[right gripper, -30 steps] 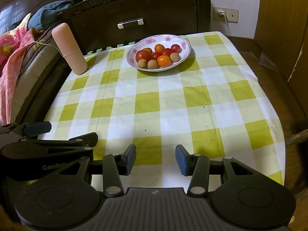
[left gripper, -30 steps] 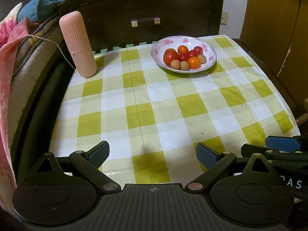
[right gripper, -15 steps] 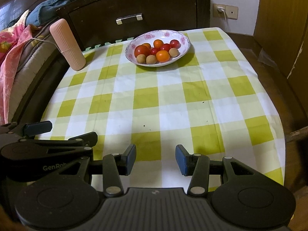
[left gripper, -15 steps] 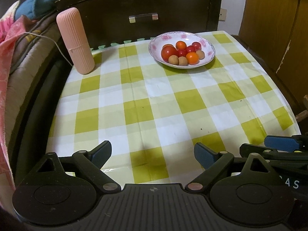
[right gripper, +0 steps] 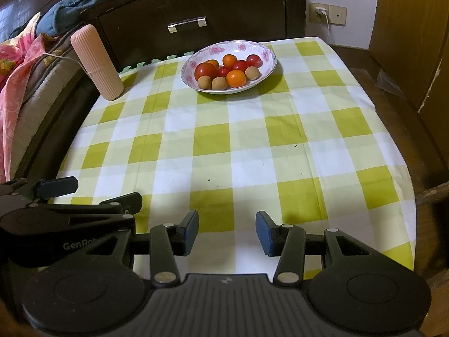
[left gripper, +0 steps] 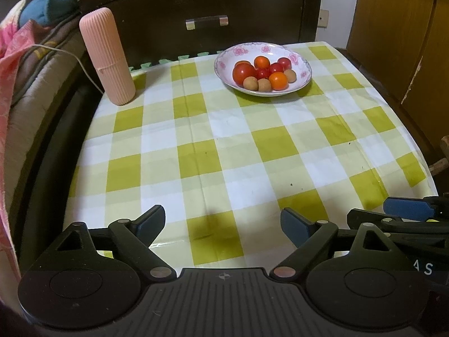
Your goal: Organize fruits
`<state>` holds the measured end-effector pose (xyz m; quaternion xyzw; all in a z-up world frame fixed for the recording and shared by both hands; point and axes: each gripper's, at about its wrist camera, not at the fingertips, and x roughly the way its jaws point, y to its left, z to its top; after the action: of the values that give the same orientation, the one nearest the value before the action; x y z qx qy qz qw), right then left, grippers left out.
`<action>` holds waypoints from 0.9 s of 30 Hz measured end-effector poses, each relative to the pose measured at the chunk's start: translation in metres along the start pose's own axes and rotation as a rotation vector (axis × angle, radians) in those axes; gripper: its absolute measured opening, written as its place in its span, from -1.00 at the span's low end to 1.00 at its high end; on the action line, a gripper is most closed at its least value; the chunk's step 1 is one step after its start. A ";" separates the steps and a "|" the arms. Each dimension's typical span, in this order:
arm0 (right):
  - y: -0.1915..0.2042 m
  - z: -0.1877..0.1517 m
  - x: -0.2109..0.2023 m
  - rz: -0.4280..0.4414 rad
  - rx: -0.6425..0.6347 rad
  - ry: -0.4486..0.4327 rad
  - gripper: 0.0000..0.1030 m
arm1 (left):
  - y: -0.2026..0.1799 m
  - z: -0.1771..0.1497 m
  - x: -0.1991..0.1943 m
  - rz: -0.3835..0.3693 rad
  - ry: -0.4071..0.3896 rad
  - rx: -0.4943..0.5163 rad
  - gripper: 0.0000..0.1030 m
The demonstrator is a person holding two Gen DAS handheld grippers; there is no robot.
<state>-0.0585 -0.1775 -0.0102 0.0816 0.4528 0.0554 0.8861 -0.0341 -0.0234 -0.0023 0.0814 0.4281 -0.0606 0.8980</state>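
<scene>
Left wrist view: a table was covered by a yellow-green and white checked cloth (left gripper: 224, 146), backed by a dark wooden cabinet (left gripper: 202, 14); bedding (left gripper: 16, 64) was seen at left, wooden panels at right. A pink ribbed cylinder (left gripper: 108, 59) stood upright at the far-left corner. A floral-rimmed bowl (left gripper: 304, 68) holding red, orange and brown fruits (left gripper: 263, 73) was set at the far side, well apart from both tools. The left gripper (left gripper: 223, 220) and right gripper (right gripper: 227, 230) were held spread and empty over the near edge.
</scene>
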 end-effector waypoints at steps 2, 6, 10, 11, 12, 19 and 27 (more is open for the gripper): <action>0.001 0.000 0.000 -0.002 0.000 0.002 -0.16 | 0.000 0.000 0.000 0.000 0.001 0.001 0.79; 0.001 0.001 0.000 -0.003 0.000 0.006 -0.16 | 0.000 0.001 0.001 -0.003 0.004 0.004 0.76; 0.001 0.001 0.000 -0.003 0.000 0.006 -0.16 | -0.001 0.001 0.000 -0.003 0.003 0.005 0.74; 0.001 0.001 0.001 -0.003 0.000 0.006 -0.16 | -0.001 0.001 0.000 -0.003 0.003 0.005 0.74; 0.001 0.001 0.001 -0.004 0.000 0.006 -0.16 | -0.001 0.000 0.000 -0.003 0.003 0.005 0.74; 0.001 0.001 0.001 -0.004 0.000 0.006 -0.16 | -0.002 0.001 0.000 -0.001 -0.001 0.008 0.72; 0.001 0.001 0.001 -0.003 0.000 0.005 -0.16 | -0.002 0.001 -0.001 0.009 -0.009 0.008 0.74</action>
<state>-0.0575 -0.1761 -0.0100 0.0808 0.4552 0.0543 0.8850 -0.0345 -0.0255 -0.0008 0.0865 0.4235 -0.0586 0.8999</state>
